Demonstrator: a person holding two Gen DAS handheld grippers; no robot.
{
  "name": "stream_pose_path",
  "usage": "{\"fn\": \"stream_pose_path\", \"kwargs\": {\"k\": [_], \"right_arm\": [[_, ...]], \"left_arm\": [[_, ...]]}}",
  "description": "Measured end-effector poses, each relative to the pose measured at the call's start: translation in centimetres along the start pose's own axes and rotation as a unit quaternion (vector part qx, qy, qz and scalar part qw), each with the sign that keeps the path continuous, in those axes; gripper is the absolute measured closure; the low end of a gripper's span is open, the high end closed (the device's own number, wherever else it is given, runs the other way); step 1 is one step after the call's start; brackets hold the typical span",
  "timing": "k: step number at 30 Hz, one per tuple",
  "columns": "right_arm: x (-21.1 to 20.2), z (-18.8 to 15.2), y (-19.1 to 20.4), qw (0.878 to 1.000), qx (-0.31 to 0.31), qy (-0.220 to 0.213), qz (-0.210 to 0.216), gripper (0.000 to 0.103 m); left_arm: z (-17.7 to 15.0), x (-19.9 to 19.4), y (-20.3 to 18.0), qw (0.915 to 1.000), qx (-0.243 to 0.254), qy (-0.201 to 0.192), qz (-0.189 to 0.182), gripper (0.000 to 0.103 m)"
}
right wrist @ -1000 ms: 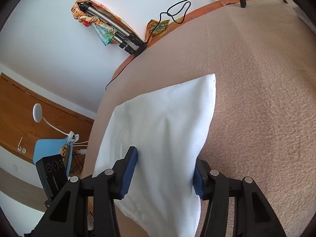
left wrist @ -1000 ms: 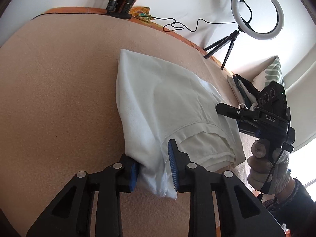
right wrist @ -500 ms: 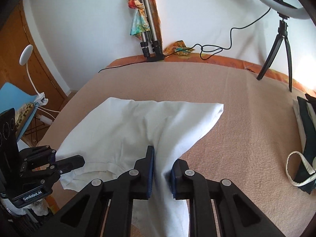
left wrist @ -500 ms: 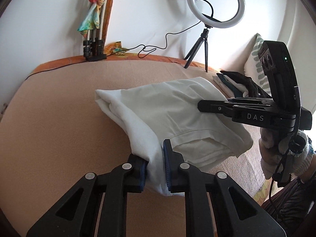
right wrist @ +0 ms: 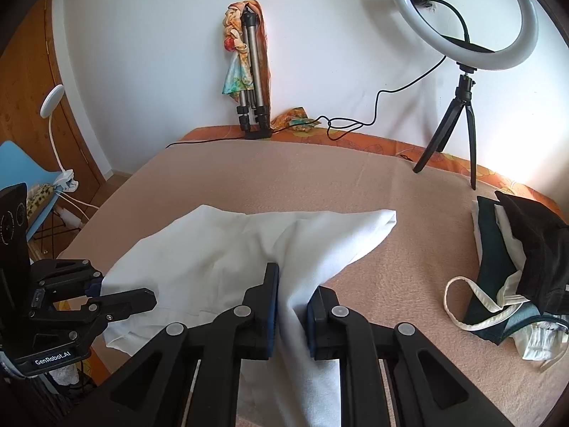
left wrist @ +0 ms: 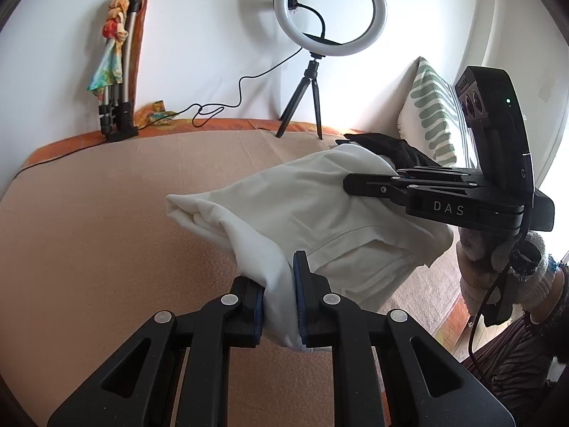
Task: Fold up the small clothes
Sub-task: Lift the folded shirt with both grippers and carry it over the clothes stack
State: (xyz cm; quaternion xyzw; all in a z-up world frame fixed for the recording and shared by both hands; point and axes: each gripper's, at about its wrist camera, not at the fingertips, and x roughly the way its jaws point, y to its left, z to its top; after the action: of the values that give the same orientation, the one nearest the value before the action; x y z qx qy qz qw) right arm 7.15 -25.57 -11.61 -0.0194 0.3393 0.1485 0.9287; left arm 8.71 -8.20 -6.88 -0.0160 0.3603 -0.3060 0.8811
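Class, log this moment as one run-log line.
left gripper: shut on white garment | right gripper: shut on white garment | garment lifted off tan blanket | fold unfinished

A home bedroom, doubling as a filming corner. Shown by a bed (right wrist: 355,178) under a peach blanket with an orange patterned sheet at its edge, a striped pillow (left wrist: 432,121) against a plain white wall, a ring light (right wrist: 462,17) on a small tripod, a folded tripod (right wrist: 250,82) draped with a scarf, a wooden door (right wrist: 32,82), and a pile of clothes (right wrist: 515,267).
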Motion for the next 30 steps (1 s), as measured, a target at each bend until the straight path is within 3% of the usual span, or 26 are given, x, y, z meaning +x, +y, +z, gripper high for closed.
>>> {"fn": "stream_pose_path", "kwargs": {"k": [12,21,30], "right_arm": [[-4.8,0.4,-5.7,0.998,0.016,-0.040,-0.042,0.092],[-8.5,0.9,-12.5,0.993,0.027,-0.067,-0.091,0.092],[-12.2,2.5,-20.4,0.982,0.017,-0.099,-0.160,0.093]], "left_arm": [[3.4,2.8,-5.2,0.9984,0.020,-0.023,-0.048,0.090],[8.0,5.9,-10.7,0.9939,0.059,-0.046,-0.081,0.091],[13.3,11.6,-17.0,0.9873,0.092,-0.068,-0.110,0.091]]}}
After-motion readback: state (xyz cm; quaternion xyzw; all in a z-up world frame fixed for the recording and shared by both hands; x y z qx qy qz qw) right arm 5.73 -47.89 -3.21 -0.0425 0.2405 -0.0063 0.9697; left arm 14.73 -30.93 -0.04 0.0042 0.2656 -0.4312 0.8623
